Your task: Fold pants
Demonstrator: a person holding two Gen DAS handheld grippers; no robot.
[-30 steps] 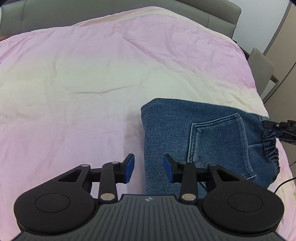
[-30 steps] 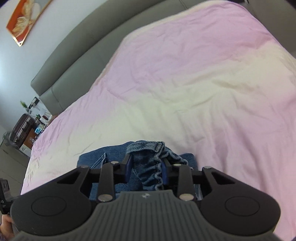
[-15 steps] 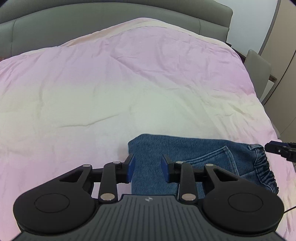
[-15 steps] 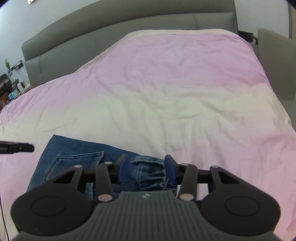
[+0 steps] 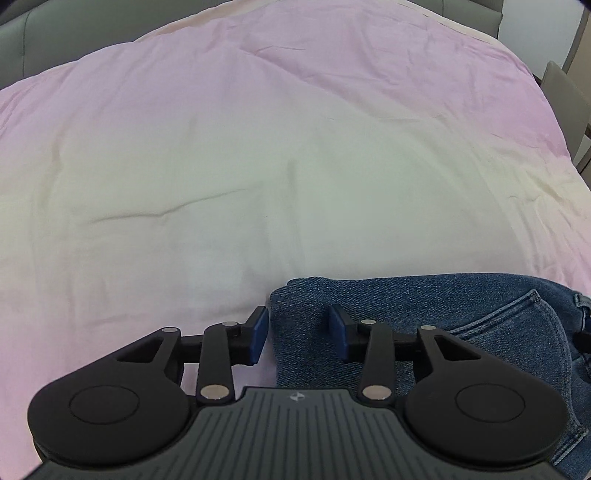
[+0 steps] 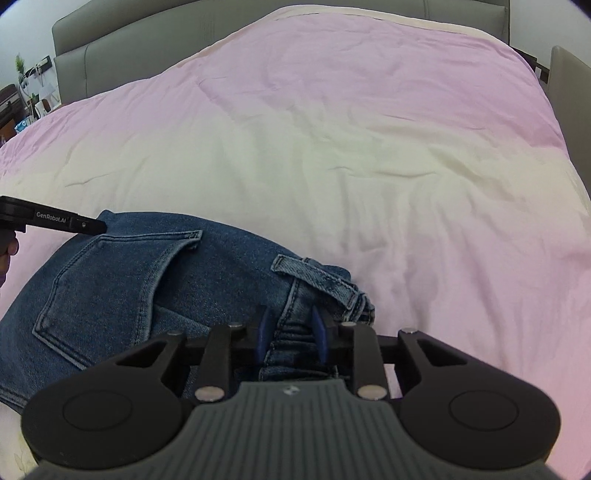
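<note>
Pants: folded blue jeans [image 6: 155, 280] are laid on a pink-and-cream duvet [image 6: 332, 166], toward the near edge of the bed; a back pocket [image 6: 110, 288] is turned up.
Right gripper [image 6: 290, 332]: at 6 o'clock in the right wrist view, the blue pads [image 6: 263, 332] are drawn in against the elastic waistband [image 6: 291, 343], which is pinched between them; a belt loop [image 6: 317, 280] is seen just past them at 1 o'clock.
Left gripper [image 5: 298, 332]: the jaws are spread wide over the folded corner of the jeans [image 5: 406, 317], with one pad [image 5: 258, 334] on the duvet [image 5: 258, 166] side of the edge and the other over denim; nothing is gripped.
Across the cloth: the left gripper's tip [image 6: 55, 221] is seen at 9 o'clock in the right wrist view, over the far corner of the denim.
Background: a grey headboard [image 6: 258, 22] is seen at 12 o'clock.
</note>
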